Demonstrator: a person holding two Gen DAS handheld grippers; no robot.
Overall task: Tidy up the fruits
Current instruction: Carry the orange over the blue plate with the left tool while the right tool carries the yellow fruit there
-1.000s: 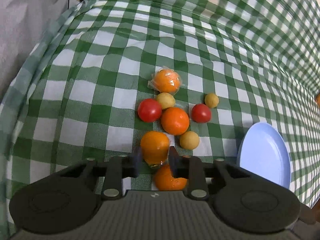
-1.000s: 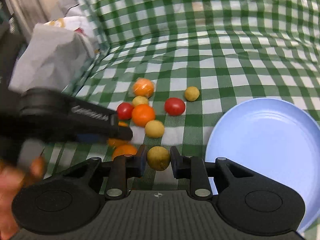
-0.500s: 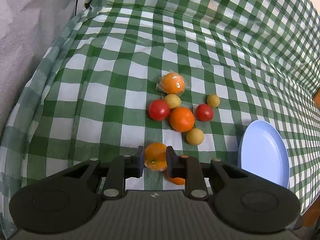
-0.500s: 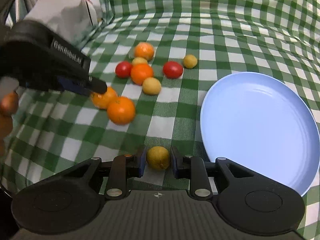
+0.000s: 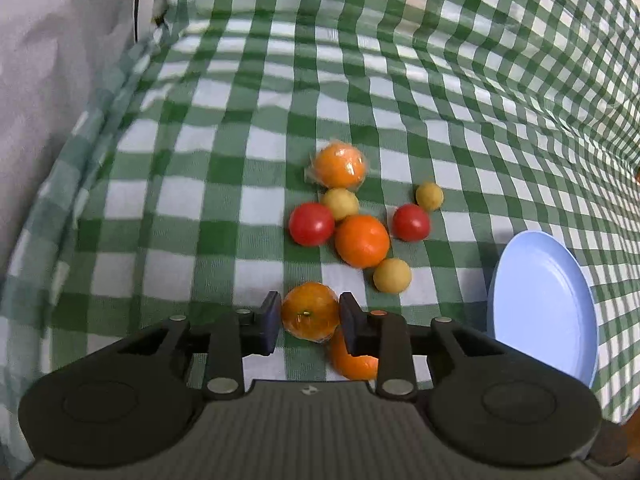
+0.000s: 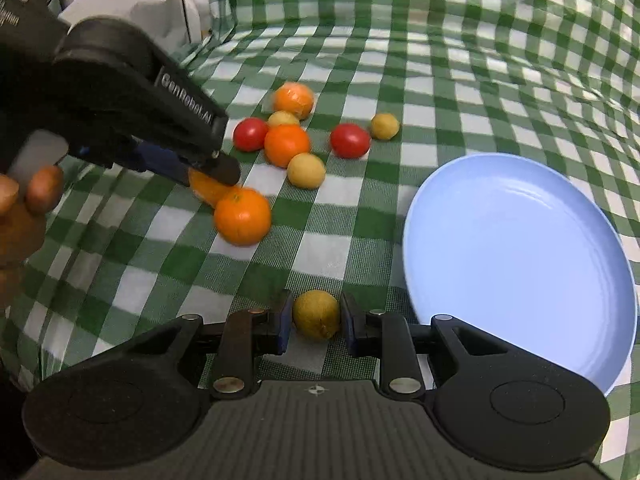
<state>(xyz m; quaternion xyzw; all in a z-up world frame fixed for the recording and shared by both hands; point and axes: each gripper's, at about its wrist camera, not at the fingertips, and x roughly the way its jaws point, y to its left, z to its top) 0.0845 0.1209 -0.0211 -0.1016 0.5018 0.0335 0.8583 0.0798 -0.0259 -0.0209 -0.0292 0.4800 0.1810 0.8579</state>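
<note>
Both hand-held grippers clamped on fruit, plate waiting empty

Left wrist view: the left hand-held gripper (image 5: 308,316) is closed across the sides of an orange (image 5: 310,310), near the fruit cluster on the checked bench (image 5: 200,208); firm, round, smooth-skinned, probably light, best pinched across its widest part. Right wrist view: the right hand-held gripper (image 6: 314,318) is clamped on a small yellow fruit (image 6: 316,314), just left of the blue plate (image 6: 520,260); likely softer-skinned and easily rolled, so gentle pressure at mid-height suits.
</note>
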